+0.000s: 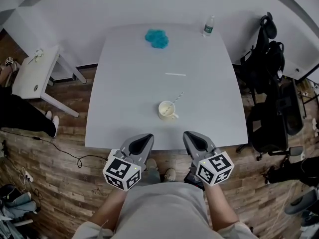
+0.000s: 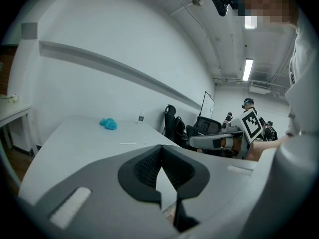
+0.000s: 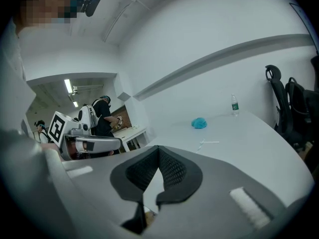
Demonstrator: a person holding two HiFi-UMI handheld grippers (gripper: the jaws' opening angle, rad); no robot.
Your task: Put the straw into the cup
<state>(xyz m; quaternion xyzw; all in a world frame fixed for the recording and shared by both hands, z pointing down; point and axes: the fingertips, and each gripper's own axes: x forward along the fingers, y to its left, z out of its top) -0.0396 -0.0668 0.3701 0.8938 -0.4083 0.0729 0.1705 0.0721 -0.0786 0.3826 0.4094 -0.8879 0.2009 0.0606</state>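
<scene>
A cream cup [image 1: 168,110] stands on the white table [image 1: 129,98], a little in from its front edge. One striped straw [image 1: 176,99] leans in the cup, its top tilted to the far right. A second white straw [image 1: 175,74] lies flat farther back, and also shows in the left gripper view [image 2: 128,143] and the right gripper view [image 3: 211,142]. My left gripper [image 1: 144,139] [image 2: 160,151] and right gripper [image 1: 192,136] [image 3: 158,151] hover side by side over the table's front edge, short of the cup. Both are shut with nothing held.
A blue cloth [image 1: 157,38] and a water bottle [image 1: 208,26] sit at the table's far side. A small white side table [image 1: 35,73] stands to the left. Black chairs with bags [image 1: 271,83] crowd the right. Cables lie on the wooden floor [image 1: 65,158].
</scene>
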